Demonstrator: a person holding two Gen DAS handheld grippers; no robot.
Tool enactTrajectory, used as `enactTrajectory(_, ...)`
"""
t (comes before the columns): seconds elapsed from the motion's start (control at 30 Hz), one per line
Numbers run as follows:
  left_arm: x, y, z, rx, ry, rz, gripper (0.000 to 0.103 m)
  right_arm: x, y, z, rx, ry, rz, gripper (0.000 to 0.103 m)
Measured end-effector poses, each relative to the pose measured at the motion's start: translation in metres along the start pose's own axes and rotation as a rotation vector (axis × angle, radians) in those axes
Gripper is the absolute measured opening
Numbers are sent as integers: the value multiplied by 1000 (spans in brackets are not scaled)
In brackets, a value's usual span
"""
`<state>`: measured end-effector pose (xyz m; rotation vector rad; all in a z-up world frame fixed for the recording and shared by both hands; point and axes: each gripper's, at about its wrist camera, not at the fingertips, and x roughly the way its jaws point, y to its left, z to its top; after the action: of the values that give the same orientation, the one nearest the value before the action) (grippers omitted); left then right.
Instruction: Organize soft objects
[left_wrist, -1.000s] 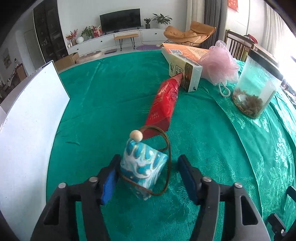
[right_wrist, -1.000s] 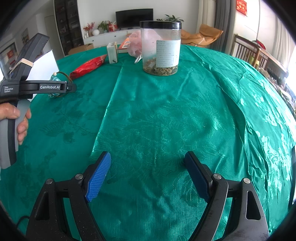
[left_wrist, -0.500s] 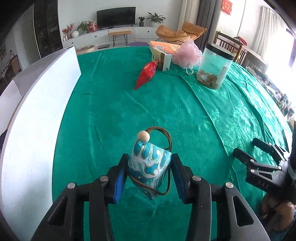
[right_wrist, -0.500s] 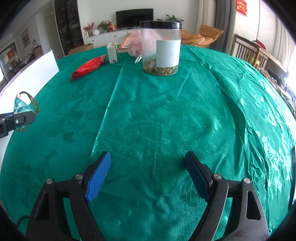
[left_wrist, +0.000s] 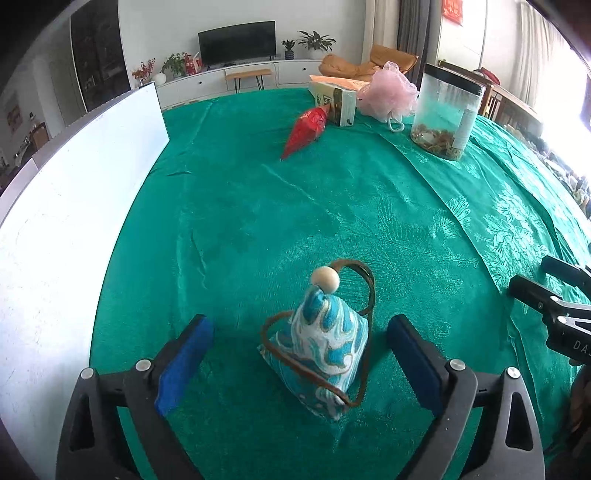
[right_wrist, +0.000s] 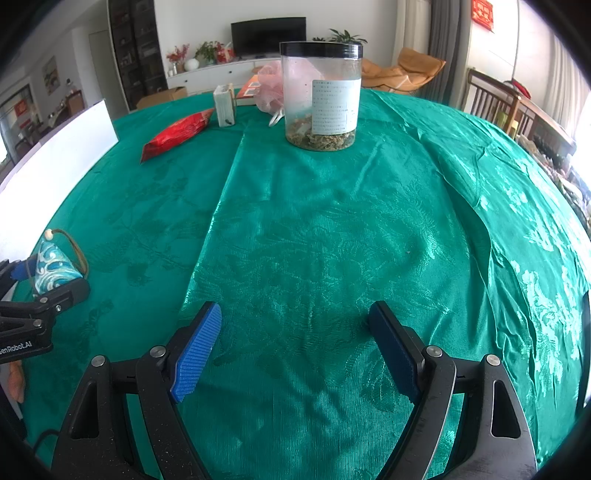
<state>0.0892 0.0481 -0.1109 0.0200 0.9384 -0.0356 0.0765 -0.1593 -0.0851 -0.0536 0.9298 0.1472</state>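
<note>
The jaws of the left gripper (left_wrist: 299, 354) have just been opened and are now spread wide. The blue patterned sachet (left_wrist: 317, 354), pinched half a second ago, is released and rests on the green tablecloth (left_wrist: 295, 206); this placement is judged complete. The sachet stands between the jaws, roughly centred, clear of both blue pads (left_wrist: 184, 362). The right gripper (right_wrist: 295, 347) is spread wide over bare cloth, with nothing between its jaws.

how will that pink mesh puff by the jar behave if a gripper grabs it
The pink mesh puff looks airy and gathered, so it probably squashes easily and weighs little. Its white cord loop trails on the cloth and may drag. Being rounded but soft, it seems unlikely to roll far.
</note>
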Motion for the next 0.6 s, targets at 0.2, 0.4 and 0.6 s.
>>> enactTrajectory(0.2, 3, 0, 1, -4, 10, 1, 103, 0, 0, 0, 0, 0, 0, 84)
enactTrajectory(0.4, 3, 0, 1, -4, 10, 1, 103, 0, 0, 0, 0, 0, 0, 84)
enactTrajectory(0.6, 3, 0, 1, -4, 10, 1, 103, 0, 0, 0, 0, 0, 0, 84)
